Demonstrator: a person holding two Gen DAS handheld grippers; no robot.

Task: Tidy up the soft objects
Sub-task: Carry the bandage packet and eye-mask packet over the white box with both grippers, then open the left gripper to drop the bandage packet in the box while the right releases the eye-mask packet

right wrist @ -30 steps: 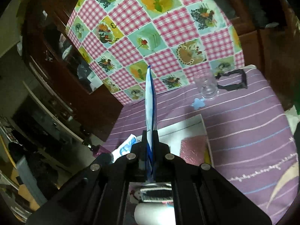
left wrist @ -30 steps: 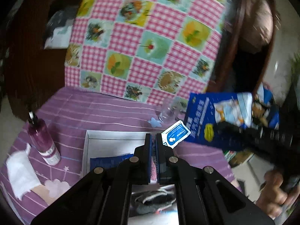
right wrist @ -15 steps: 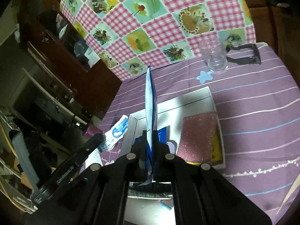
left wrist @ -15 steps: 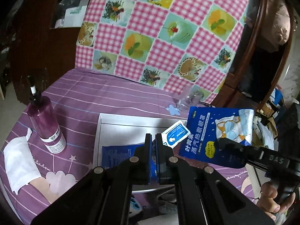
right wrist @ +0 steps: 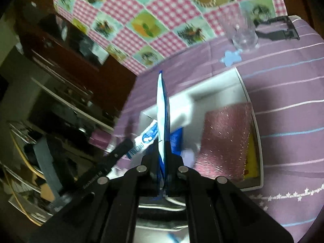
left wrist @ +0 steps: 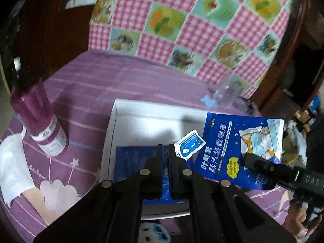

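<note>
Both tongs come lower toward the white tray [left wrist: 113,125]. The left tongs [left wrist: 165,151] bring their small sachet [left wrist: 189,146] down over it, and the right tongs [right wrist: 164,158] lower the blue packet [left wrist: 235,151] beside them.

The clear glass [left wrist: 226,95] was blurred; the spray bottle's [left wrist: 38,125] top was smeared, and the sachet's [left wrist: 189,146] small print was unreadable.

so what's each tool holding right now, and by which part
Left tool: small white-and-blue sachet, pinched at its lower corner. Right tool: blue eye-mask pouch, gripped by its bottom edge.
</note>
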